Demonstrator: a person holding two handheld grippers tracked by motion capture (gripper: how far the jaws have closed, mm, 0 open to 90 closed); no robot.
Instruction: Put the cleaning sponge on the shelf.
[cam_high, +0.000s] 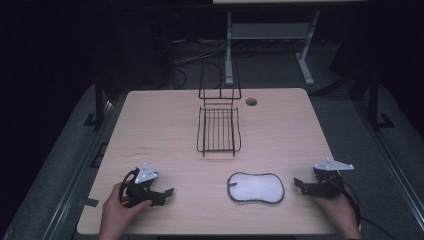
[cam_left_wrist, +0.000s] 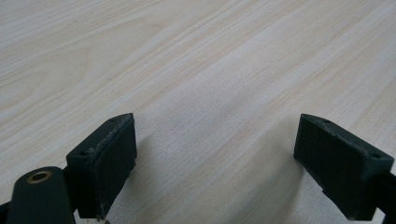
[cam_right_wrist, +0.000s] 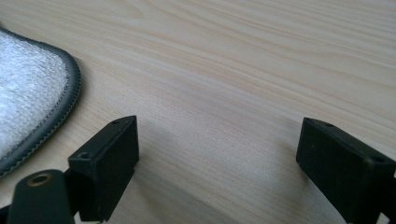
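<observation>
Fleecy white pad – dark-edged – lies between two empty grippers, jaws wide.

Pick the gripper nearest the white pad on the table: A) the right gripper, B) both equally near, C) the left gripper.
A: the right gripper sits just beside the white pad, whose edge shows in the right gripper view; the left gripper is farther off.

A pale wooden table carries a black wire rack and a grey-edged white pad
</observation>
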